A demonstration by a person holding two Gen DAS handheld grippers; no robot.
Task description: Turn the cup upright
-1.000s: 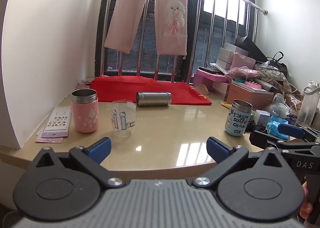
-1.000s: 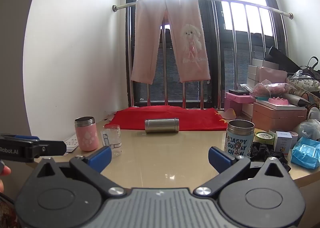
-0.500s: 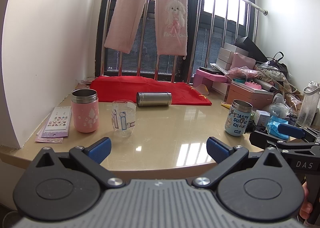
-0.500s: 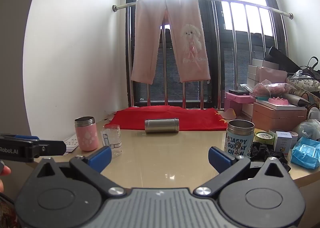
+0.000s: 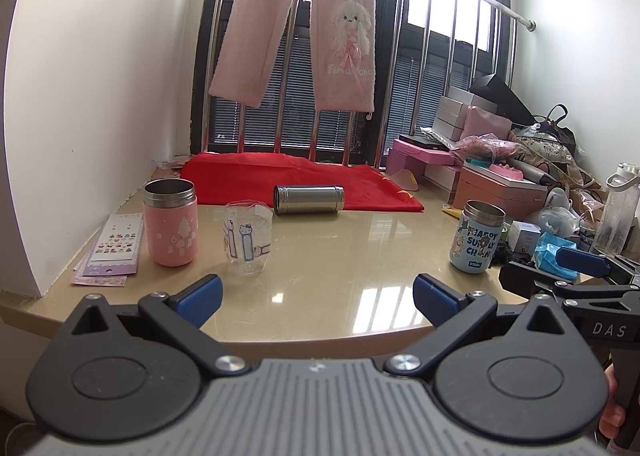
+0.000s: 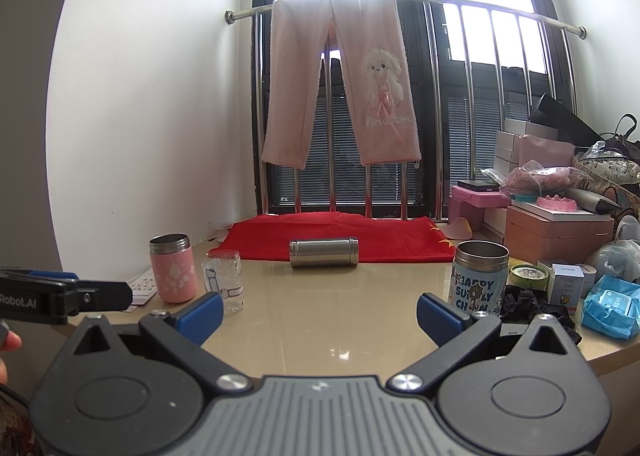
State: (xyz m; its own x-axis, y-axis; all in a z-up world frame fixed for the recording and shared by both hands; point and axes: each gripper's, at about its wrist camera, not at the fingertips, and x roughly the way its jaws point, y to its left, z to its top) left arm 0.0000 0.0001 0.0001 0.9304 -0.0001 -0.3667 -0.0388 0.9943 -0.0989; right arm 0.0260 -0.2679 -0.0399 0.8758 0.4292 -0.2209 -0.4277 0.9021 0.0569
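While both sets of fingers hang spread and empty at the near tabletop [image 5: 320, 256] edge, I see the steel cup [image 5: 308, 199] lying on its side at centre frame, half on the red cloth [image 5: 304, 183]. I judge it rigid, light, slick and prone to roll, so I'd have my right gripper [image 6: 320, 314] or left gripper [image 5: 318, 298] pinch across its mid-body
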